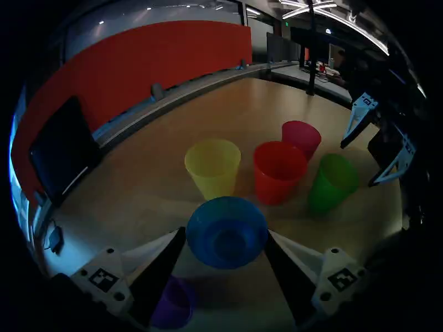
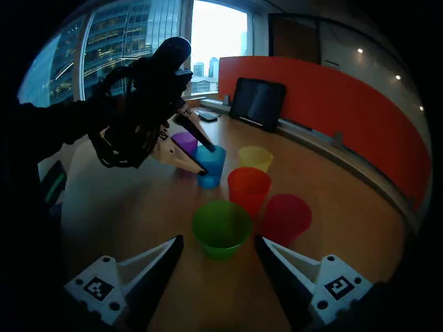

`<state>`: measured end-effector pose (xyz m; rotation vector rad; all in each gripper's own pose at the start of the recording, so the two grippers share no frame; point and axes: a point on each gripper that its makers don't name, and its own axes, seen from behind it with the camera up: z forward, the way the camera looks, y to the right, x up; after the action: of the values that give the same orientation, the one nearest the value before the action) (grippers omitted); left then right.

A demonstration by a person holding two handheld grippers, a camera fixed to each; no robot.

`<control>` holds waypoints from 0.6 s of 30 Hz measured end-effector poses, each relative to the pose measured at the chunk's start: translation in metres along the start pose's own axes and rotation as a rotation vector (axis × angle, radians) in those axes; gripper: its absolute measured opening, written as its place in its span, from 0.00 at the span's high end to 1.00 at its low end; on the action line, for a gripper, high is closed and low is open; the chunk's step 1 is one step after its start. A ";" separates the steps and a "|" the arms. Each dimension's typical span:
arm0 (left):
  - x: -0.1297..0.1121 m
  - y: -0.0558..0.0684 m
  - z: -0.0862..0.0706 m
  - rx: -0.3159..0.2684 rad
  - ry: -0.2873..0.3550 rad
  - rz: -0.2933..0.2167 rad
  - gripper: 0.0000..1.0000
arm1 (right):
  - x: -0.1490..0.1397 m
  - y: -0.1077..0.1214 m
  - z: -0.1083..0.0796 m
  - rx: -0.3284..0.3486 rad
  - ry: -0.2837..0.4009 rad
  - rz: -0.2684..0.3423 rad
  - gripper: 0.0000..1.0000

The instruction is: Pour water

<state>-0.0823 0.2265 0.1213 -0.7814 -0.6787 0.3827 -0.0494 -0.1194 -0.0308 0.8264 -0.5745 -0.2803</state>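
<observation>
1. The left gripper (image 1: 226, 232) has its fingers closed on the blue cup (image 1: 227, 246), one finger pressed against each side of the cup near the rim.
2. The left gripper view looks down into the blue cup's open mouth. Whether there is water in it cannot be told.
3. In the right gripper view, a dark-sleeved hand (image 2: 135, 119) holds the left gripper angled down onto the blue cup. The cup is upright, and it is unclear whether its base rests on the tabletop (image 2: 343, 232).
4. The right gripper (image 2: 217, 239) has its fingers spread wide. The green cup (image 2: 221, 224) stands upright between the fingertips, with a gap on each side.
5. In the right gripper view, the red cup (image 2: 249, 188) stands just behind the green cup, with the pink cup (image 2: 285, 216) close on its right.
6. The yellow cup (image 2: 255, 157) stands beyond the red cup, near the blue one.
7. The purple cup (image 2: 184, 143) stands just behind the blue cup, partly hidden by the left gripper's fingers.
8. A dark tablet (image 2: 257, 102) leans against the red wall (image 2: 354, 116) at the far edge of the tabletop.
</observation>
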 end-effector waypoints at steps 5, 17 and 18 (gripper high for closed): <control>0.001 0.001 0.002 -0.006 0.010 -0.004 0.10 | 0.002 0.000 0.000 0.001 0.002 0.000 0.01; 0.003 -0.002 -0.005 0.003 0.036 -0.034 0.11 | -0.001 0.000 0.005 0.001 -0.003 -0.002 0.01; 0.004 -0.002 -0.007 0.005 0.042 -0.034 0.12 | -0.001 0.000 0.007 0.000 -0.004 -0.001 0.01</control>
<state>-0.0741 0.2239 0.1212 -0.7703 -0.6508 0.3356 -0.0543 -0.1226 -0.0277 0.8264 -0.5779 -0.2827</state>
